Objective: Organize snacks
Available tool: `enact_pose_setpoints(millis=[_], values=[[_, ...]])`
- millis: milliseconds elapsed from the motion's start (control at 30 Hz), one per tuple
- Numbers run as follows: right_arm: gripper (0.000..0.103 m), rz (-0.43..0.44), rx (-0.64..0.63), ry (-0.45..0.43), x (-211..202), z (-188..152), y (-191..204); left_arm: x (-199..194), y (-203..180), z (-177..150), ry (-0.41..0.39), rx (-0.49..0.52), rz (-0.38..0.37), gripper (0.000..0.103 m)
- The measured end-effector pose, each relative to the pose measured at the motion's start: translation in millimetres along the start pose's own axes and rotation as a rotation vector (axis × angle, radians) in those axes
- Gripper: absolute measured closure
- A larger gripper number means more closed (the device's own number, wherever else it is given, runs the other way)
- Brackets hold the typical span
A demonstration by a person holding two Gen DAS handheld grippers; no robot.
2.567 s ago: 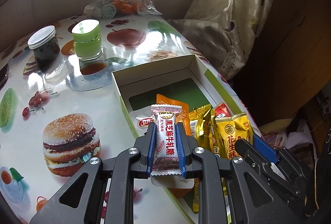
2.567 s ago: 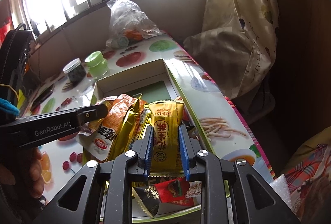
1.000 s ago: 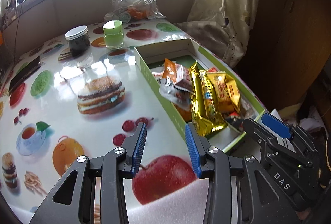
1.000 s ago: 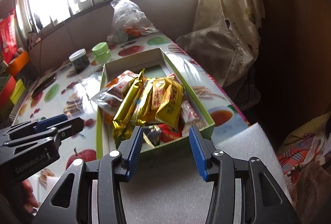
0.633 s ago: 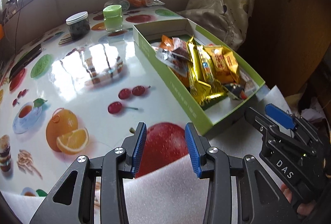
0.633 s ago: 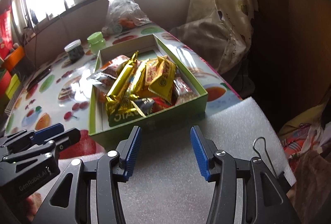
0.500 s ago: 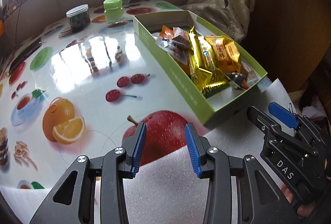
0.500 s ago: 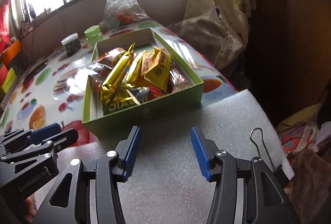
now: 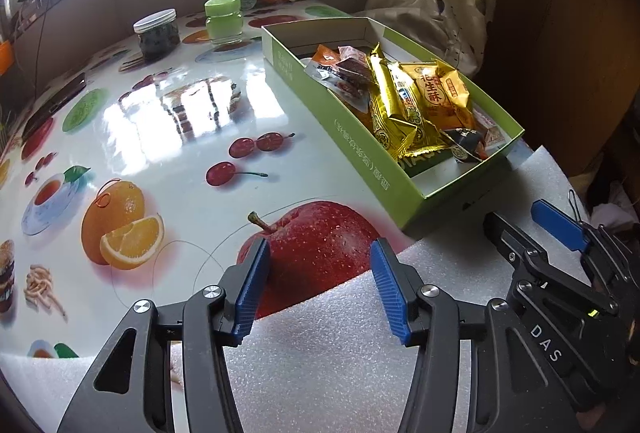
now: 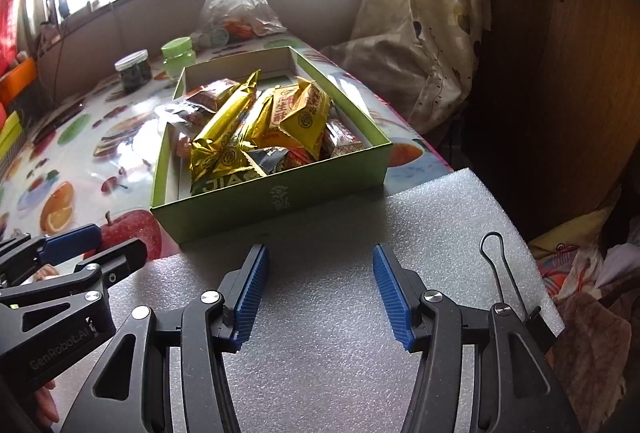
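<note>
1. Ahead of both grippers, beyond the white foam sheet (image 10: 340, 273), the green box (image 10: 276, 201) is seen standing on the fruit-print tablecloth (image 9: 160, 137), with the snack packets (image 10: 260, 125) heaped inside it.
2. The left gripper (image 9: 318, 289) is seen with its blue pads spread and nothing between them; its jaws have just been opening. The right gripper (image 10: 320, 293) is likewise spread and empty, its jaws also just opened.
3. The box's long axis is seen running away from the fingers, towards the window. From the left gripper the box lies up and to the right; from the right gripper it lies almost straight ahead, so the right hand is judged the nearer and better lined up for any further reach.
4. No loose packet is seen on the cloth or foam, so the sorting is judged nearly or wholly done.
5. The left view alone shows the box's long printed side; the right view alone shows its short near wall and a wire clip (image 10: 500, 269) beside the right finger.
</note>
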State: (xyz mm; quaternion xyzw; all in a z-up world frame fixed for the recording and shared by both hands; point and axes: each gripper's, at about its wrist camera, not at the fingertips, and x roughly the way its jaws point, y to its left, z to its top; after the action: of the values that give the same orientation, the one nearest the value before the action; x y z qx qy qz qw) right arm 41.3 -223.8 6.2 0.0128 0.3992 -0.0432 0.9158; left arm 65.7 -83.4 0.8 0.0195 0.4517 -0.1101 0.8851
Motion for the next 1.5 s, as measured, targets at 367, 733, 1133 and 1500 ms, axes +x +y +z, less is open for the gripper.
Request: enact_pose_setpoints(millis=[367, 733, 1133, 1500], values=[[0.049, -0.01, 0.011, -0.022, -0.7, -2.7, 0.8, -1.2, -0.6, -3.2, -0.029, -0.001, 0.006, 0.049], [0.049, -0.015, 0.022, -0.034, -0.9, -4.9, 0.2, -2.8, 1.6, -4.1, -0.034, -0.011, -0.002, 0.049], [0.049, -0.02, 0.025, -0.039, -1.3, -5.2, 0.2, -2.5, 1.7, -3.5, -0.041, -0.014, -0.003, 0.049], [0.048, -0.02, 0.026, -0.041, -1.7, -5.6, -0.1, -2.6, 1.0, -4.5, -0.041, -0.014, -0.003, 0.049]])
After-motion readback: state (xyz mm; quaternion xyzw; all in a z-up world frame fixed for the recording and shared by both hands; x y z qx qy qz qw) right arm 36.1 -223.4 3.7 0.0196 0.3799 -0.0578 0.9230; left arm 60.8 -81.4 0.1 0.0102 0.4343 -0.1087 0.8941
